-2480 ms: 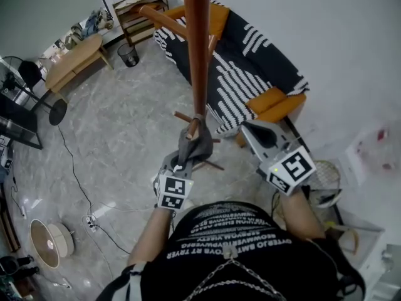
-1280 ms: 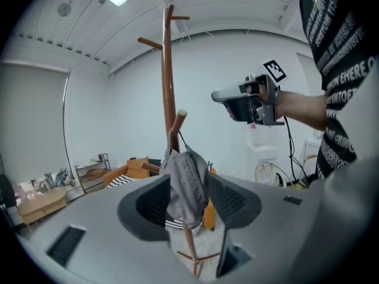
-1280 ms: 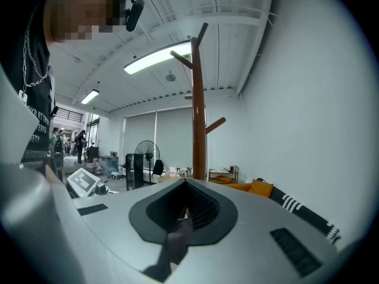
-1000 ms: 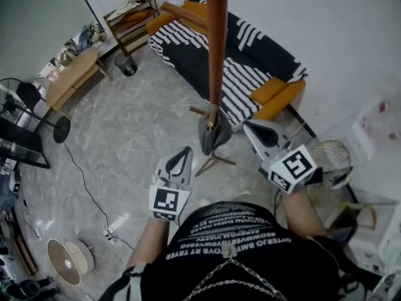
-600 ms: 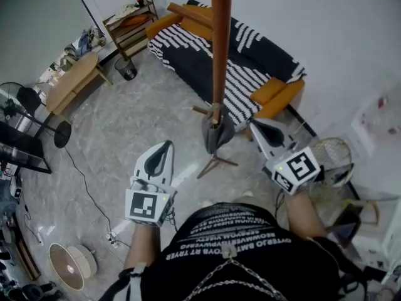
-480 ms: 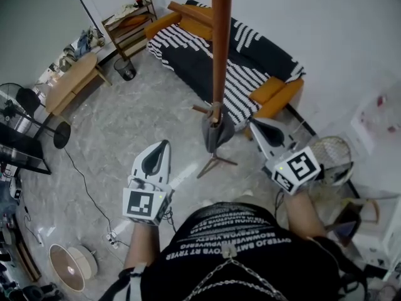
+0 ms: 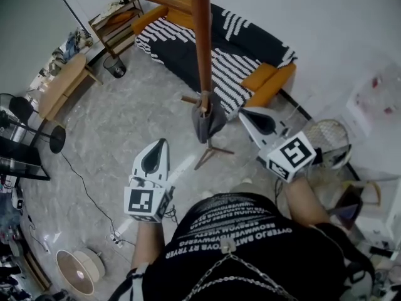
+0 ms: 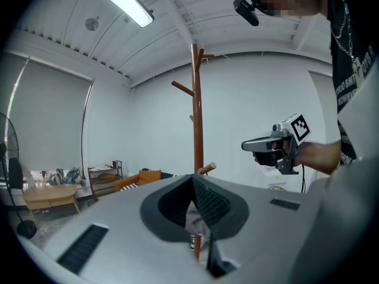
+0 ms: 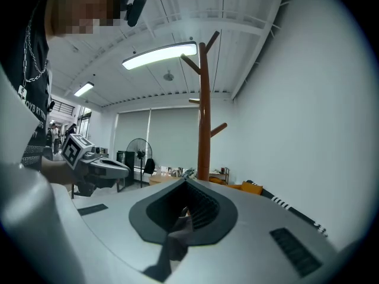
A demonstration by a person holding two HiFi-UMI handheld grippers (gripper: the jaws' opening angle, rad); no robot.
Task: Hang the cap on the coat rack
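A grey cap hangs on a low peg of the brown wooden coat rack, just above its feet. My left gripper is below and left of the cap, apart from it, shut and holding nothing. On the other side of the cap my right gripper hovers close by, also shut and empty. The rack's pole rises straight ahead in the left gripper view. In the right gripper view the pole stands ahead, and the cap shows as a dark shape through the jaw cut-out.
A sofa with a black-and-white striped cover and orange cushions stands behind the rack. A wooden table, a shelf and a bin lie far left. A fan and cables lie on the marble floor.
My left gripper let go of the cap and drew back toward the person, down and to the left. The cap stays hanging on the peg. The right gripper has hardly moved.
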